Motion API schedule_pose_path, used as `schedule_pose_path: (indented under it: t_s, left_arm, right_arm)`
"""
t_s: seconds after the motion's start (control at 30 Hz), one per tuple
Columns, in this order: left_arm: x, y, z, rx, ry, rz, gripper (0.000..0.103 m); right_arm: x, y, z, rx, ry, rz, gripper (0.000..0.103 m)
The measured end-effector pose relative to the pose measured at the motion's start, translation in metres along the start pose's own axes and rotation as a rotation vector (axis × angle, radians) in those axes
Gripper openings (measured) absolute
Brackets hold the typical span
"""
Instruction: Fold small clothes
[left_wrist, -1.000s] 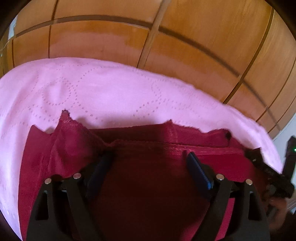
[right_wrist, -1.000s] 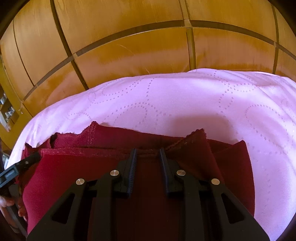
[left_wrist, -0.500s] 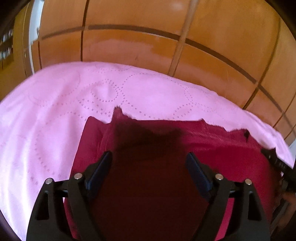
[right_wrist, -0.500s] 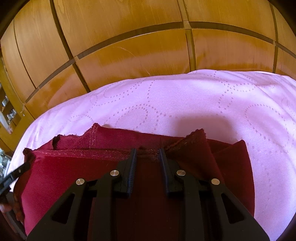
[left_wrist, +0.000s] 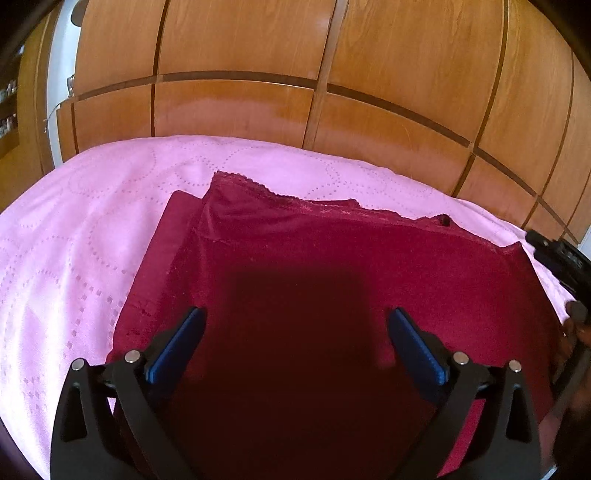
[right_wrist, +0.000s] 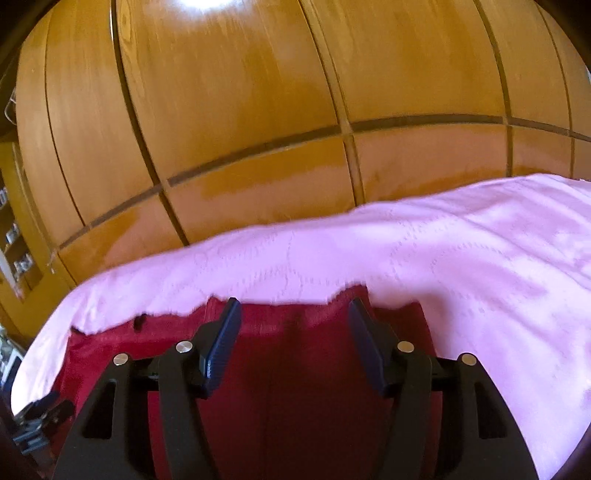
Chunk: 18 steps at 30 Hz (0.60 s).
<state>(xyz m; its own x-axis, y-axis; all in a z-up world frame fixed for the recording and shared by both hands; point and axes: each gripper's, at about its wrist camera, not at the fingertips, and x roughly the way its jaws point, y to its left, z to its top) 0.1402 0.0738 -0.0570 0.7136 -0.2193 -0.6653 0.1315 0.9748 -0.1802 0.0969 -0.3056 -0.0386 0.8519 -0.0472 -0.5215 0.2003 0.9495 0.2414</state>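
A dark red garment (left_wrist: 332, 266) with a lace-trimmed far edge lies folded on the pink bedspread (left_wrist: 92, 229). My left gripper (left_wrist: 295, 328) hovers above its near part, jaws opening wide, nothing between them. In the right wrist view the same red garment (right_wrist: 295, 369) lies under my right gripper (right_wrist: 293, 325). Its jaws are opening and no cloth is pinched between the pads. The right gripper's tip (left_wrist: 554, 254) shows at the right edge of the left wrist view. The left gripper's tip (right_wrist: 40, 421) shows low at the left of the right wrist view.
Wooden wardrobe doors (left_wrist: 332, 92) stand right behind the bed. The pink bedspread (right_wrist: 498, 280) spreads out to the right of the garment. Shelves (right_wrist: 14, 251) with small items are at the far left.
The right gripper let go of the garment's edge, opened and lifted back. The left gripper drew back from the cloth and opened wider. The garment now lies flat, lace edge settled.
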Motion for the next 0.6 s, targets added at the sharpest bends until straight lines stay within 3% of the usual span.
schedule_pose_path:
  t_s: [0.07,0.13,0.2,0.27,0.33,0.37,0.47,0.6]
  left_arm:
    - [0.001,-0.003,0.0,0.011,0.005,0.017,0.101]
    - [-0.002,-0.006,-0.001,0.02,0.007,0.036,0.101]
    - [-0.009,-0.008,-0.004,0.019,0.001,0.052,0.101]
    - [-0.017,-0.009,-0.007,0.011,-0.015,0.06,0.101]
    - [-0.027,-0.01,-0.012,-0.004,-0.033,0.055,0.101]
    - [-0.03,-0.01,-0.014,-0.01,-0.037,0.049,0.101]
    - [-0.027,-0.011,-0.022,0.003,-0.016,0.057,0.101]
    - [-0.023,-0.018,-0.028,0.058,-0.007,0.095,0.101]
  right_arm:
    - [-0.005,0.005,-0.009,-0.014,0.076,-0.01,0.059]
    - [-0.011,0.011,-0.025,-0.052,0.129,-0.04,0.068]
    - [-0.016,0.015,-0.034,-0.094,0.121,-0.09,0.077]
    - [-0.022,0.015,-0.043,-0.103,0.111,-0.131,0.079]
    - [-0.022,0.011,-0.044,-0.084,0.112,-0.181,0.091]
    - [-0.019,0.007,-0.045,-0.068,0.124,-0.218,0.093]
    - [-0.002,-0.004,-0.05,-0.021,0.201,-0.221,0.093]
    - [-0.003,-0.002,-0.054,-0.049,0.199,-0.235,0.095]
